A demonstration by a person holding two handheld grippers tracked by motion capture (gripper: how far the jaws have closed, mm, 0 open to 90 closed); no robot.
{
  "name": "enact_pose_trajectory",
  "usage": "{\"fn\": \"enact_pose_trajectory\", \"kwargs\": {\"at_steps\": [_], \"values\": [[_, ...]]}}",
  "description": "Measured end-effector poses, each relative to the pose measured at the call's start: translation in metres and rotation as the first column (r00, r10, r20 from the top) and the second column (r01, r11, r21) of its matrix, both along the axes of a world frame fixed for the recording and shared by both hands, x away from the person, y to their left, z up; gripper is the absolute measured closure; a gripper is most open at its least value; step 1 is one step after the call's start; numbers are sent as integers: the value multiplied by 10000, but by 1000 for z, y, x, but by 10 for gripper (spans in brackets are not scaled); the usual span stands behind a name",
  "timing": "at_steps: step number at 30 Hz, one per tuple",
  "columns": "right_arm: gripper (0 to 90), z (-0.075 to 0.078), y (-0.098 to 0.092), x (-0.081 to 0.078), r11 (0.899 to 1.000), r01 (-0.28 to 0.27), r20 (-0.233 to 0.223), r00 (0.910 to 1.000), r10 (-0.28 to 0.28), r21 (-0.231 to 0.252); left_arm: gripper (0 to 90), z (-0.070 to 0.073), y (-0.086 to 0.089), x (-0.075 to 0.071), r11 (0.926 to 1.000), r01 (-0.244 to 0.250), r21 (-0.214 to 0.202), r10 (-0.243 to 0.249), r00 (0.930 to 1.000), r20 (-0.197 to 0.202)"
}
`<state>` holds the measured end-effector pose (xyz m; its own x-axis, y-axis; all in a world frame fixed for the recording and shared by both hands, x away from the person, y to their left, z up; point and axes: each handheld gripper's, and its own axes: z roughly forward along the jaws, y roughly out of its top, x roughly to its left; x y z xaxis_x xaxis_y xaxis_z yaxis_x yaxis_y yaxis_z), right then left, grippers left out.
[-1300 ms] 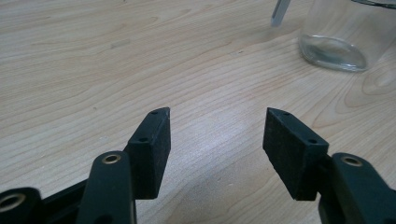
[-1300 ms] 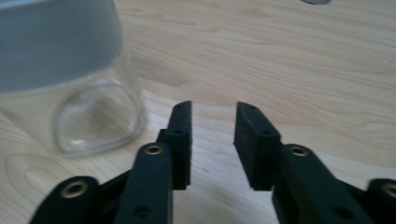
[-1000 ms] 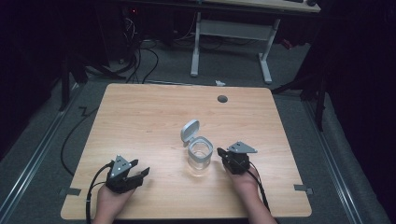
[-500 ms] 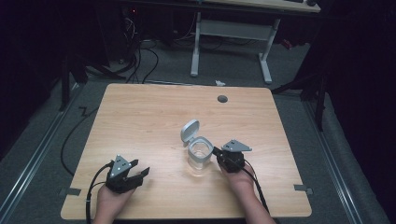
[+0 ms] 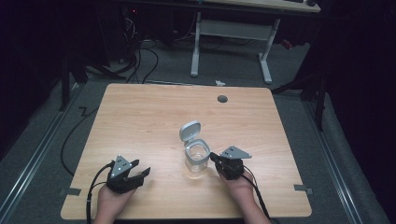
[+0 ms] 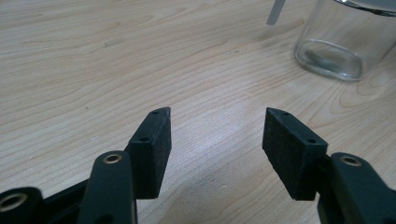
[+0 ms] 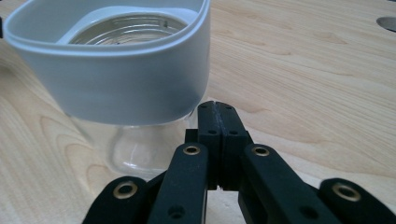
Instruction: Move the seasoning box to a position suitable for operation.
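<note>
Glass jar [image 5: 197, 161] with a pale grey collar and a flip lid [image 5: 190, 130] hinged upright stands on the wooden table [image 5: 140, 121], just ahead of the right gripper [image 5: 214, 157] and off to the front right of the left gripper [image 5: 144, 171]. In the right gripper view the jar [image 7: 126, 93] rises just beyond the jaw tips, its grey collar wide and its clear glass body narrowing below; whether the tips touch the glass cannot be told. The right gripper [image 7: 218, 112] has its two black pads pressed flat together with nothing between them. A person's right hand [image 5: 236, 183] holds it from behind, and a cable trails back toward the table's near edge. The left gripper [image 6: 217, 126] rests with its jaws spread wide apart over bare wood, nothing between them; in the left gripper view the jar's clear base [image 6: 338, 42] sits well ahead and to the right of them. The left hand [image 5: 112, 200] grips it at the near edge of the table. Far beyond both grippers, a small round grommet hole [image 5: 222, 99] sits near the table's far edge. Past the table, a white-legged desk frame [image 5: 231, 37] stands on grey carpet, with dark cables [image 5: 140, 56] lying on the floor to its left.
</note>
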<state>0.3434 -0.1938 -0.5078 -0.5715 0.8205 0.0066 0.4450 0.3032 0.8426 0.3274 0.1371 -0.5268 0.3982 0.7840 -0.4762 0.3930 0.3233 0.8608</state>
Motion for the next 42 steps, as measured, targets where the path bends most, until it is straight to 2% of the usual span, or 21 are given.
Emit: {"fn": "enact_pose_trajectory", "kwargs": {"at_steps": [10,15,18,25,29,30,31,33,34,37,38,39,40,41,42], "values": [[900,-1,12,-17,9989,-412,61,9991,411,244,424,1,-3,-1,9999,112,18,-112,9999,36],[898,-2,18,-21,9972,-610,20,9981,609,433,422,2,-5,-2,9998,169,-85,-169,9999,16],[896,-2,20,-23,9967,-714,34,9974,713,382,420,2,-6,-3,9996,247,-111,-247,9997,16],[889,-2,20,-24,9967,-720,64,9974,718,379,415,2,-7,-3,9995,297,-113,-297,9995,50],[879,-1,17,-25,9973,-629,102,9980,625,390,416,5,-9,-4,9986,392,-348,-392,9992,7],[879,-1,14,-25,9976,-592,32,9982,591,371,417,8,-11,-7,9979,472,-448,-463,9987,213],[879,-1,14,-25,9976,-592,32,9982,591,371,417,8,-11,-7,9979,472,-448,-463,9987,213],[877,-2,10,-25,9983,-472,-61,9989,474,335,415,11,-16,-10,9964,682,-502,-666,9972,336],[869,-3,6,-25,9988,-337,-102,9994,340,347,408,11,-24,-14,9931,1053,-517,-1038,9941,304],[856,-3,1,-26,9992,-134,-168,9998,140,373,405,11,-32,-18,9911,1267,-398,-1252,9914,374],[850,-3,-4,-27,9992,131,-195,9997,-123,377,406,12,-42,-23,9873,1568,-271,-1554,9868,463],[850,-3,-4,-27,9992,131,-195,9997,-123,377,407,12,-42,-23,9873,1568,-271,-1554,9868,463],[837,-3,-8,-27,9988,354,-271,9990,-344,347,415,13,-51,-29,9814,1904,-257,-1890,9808,482],[837,-3,-8,-27,9988,354,-271,9990,-344,347,420,13,-51,-29,9814,1904,-257,-1890,9808,482],[851,-3,-11,-26,9983,488,-346,9983,-478,308,427,13,-58,-33,9772,2087,-383,-2072,9774,411]]}}
